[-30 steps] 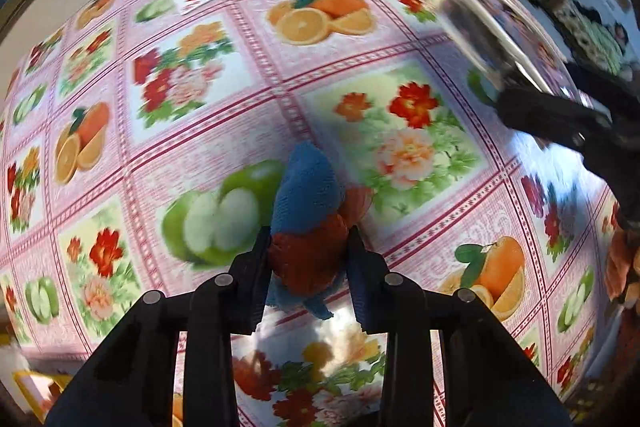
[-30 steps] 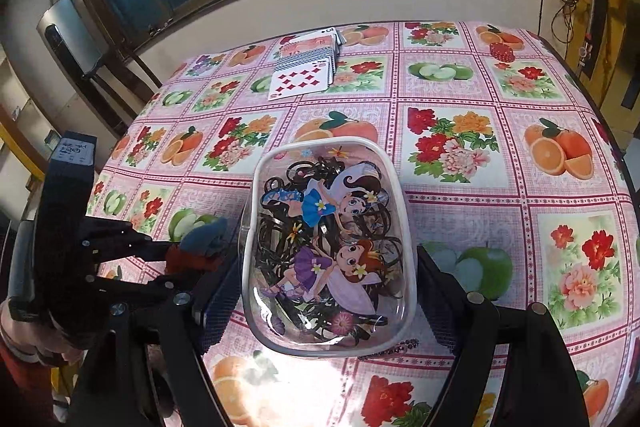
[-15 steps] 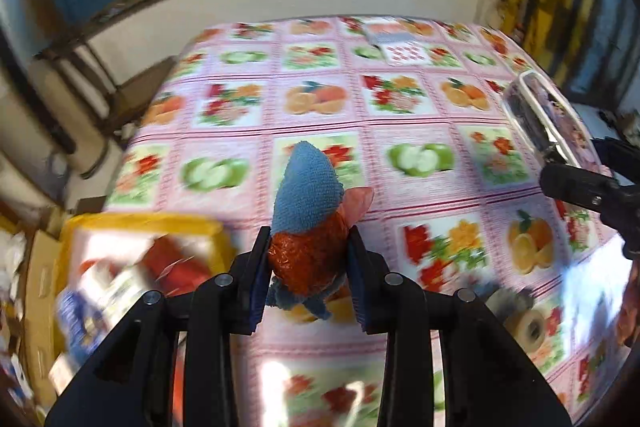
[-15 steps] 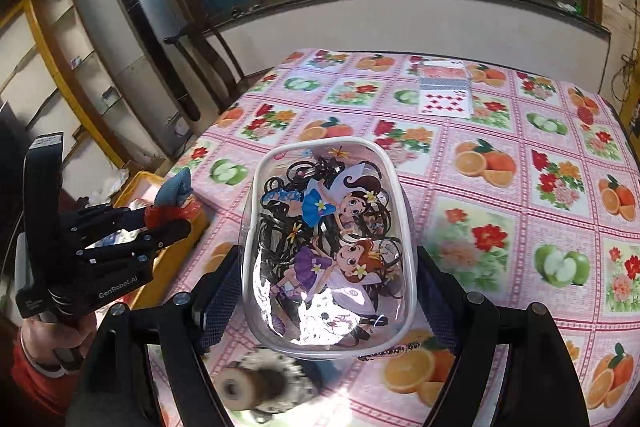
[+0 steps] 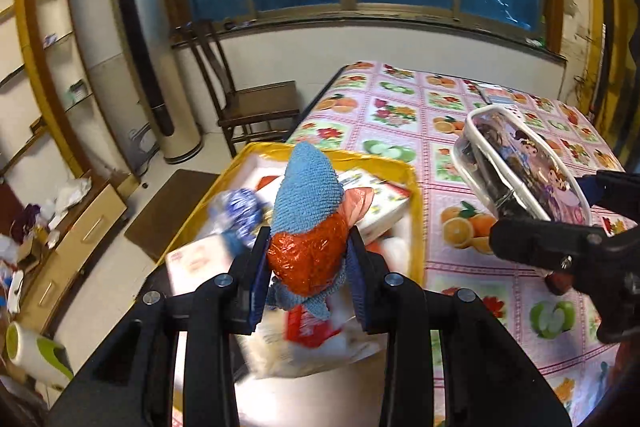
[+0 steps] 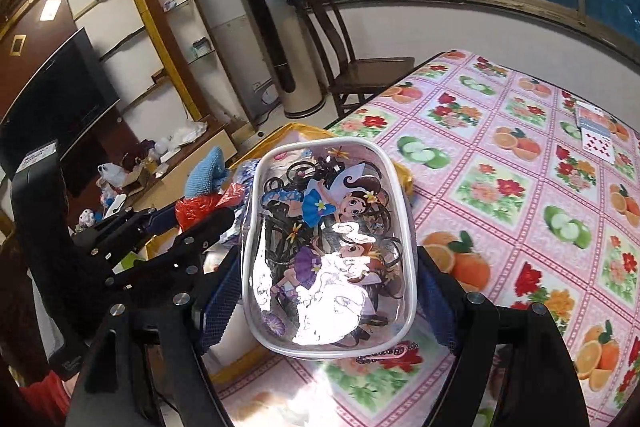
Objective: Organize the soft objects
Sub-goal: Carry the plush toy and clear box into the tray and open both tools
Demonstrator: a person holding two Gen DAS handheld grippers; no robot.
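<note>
Whereas a second ago both my grippers were low over the tablecloth [image 5: 472,155], they have since swung off its near-left corner and now hang above the yellow bin [image 5: 416,195] beside the table. My left gripper [image 5: 307,263] remains clamped on the blue-and-orange soft bundle [image 5: 308,223], pads pressing its crinkly orange part, blue knit tip pointing forward over the bin. My right gripper [image 6: 328,287] remains closed on the clear pouch [image 6: 332,247], squeezed at both long sides, held just right of the bundle, over the bin's table-side rim. Judgement: both items have arrived at the drop-off; release into the bin looks like the next step, neither yet let go. Hard to make out: bin contents are motion-blurred, boxes and something blue-white, not identifiable. The pouch blocks most of the bin in the right view; glare washes out its lower half. I cannot tell how full the bin is. Cards [image 6: 596,135] lie on the far cloth.
</note>
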